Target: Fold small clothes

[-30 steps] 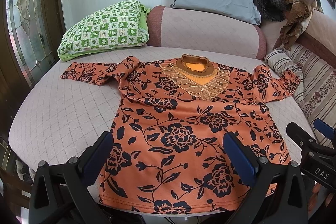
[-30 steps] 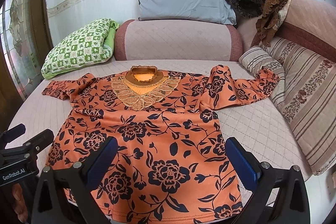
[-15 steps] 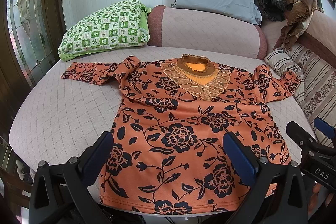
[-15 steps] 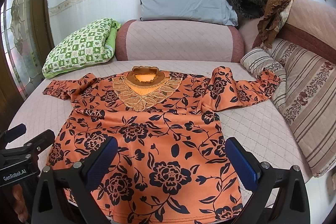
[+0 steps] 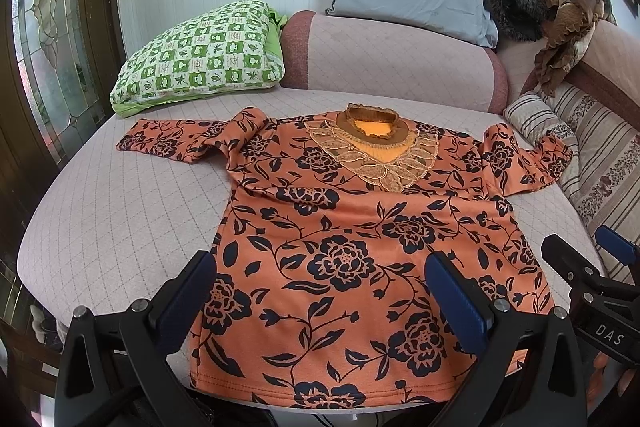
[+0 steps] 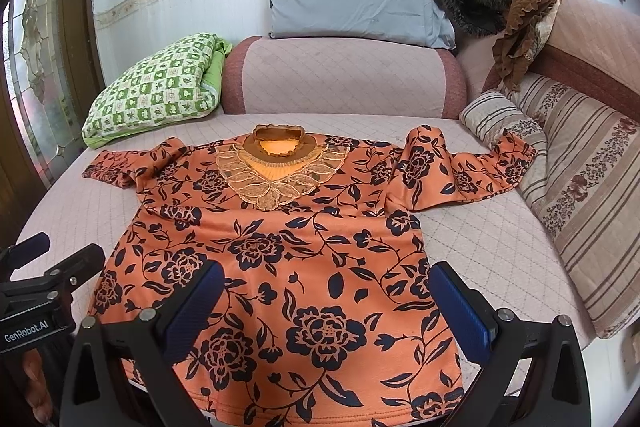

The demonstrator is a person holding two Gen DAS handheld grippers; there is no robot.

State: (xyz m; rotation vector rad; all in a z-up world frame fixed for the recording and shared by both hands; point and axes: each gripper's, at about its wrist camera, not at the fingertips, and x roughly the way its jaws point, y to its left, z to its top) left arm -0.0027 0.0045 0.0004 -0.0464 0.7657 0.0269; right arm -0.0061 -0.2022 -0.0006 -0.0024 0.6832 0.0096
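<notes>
— Anything changed since a moment ago?
— Hardly: the one orange floral top (image 5: 360, 247) stays flat on the quilted couch seat (image 5: 120, 211), sleeves out.
— And the grippers?
— Two: left gripper (image 5: 324, 295) and right gripper (image 6: 328, 307) keep hovering over the hem, jaws apart, empty. Four pillows behind.

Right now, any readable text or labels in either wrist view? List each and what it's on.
"DAS": white letters on the black body of the right claw, at the right edge of the left wrist view.
"GenRobot.AI": white letters on the black body of the left claw, at the left edge of the right wrist view.
The orange floral top and the pillows show no readable text.
</notes>
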